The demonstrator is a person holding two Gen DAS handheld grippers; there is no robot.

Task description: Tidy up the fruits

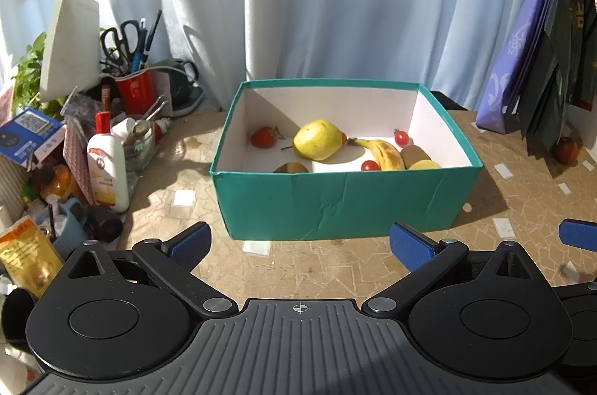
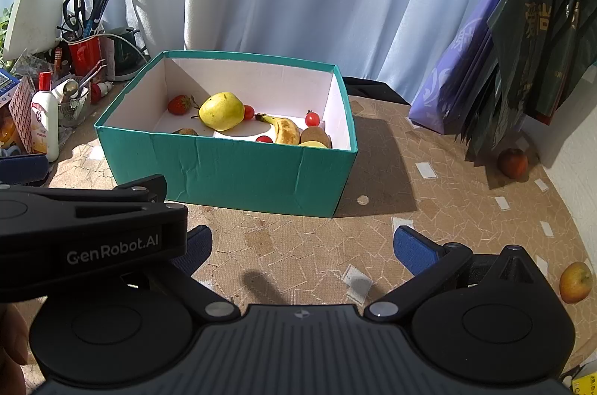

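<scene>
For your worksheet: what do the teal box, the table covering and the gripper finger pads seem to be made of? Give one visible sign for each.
Teal box: probably cardboard, matte teal outside, white inside; its front wall shows creases.
Table covering: looks like woven cloth, tan with a pale geometric pattern and some stains.
Finger pads: likely blue rubber, with a fine grip texture, on black, probably plastic, arms.

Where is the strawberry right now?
The strawberry lies inside the teal box, at its far left corner, just left of the big yellow pear in both views.
</scene>
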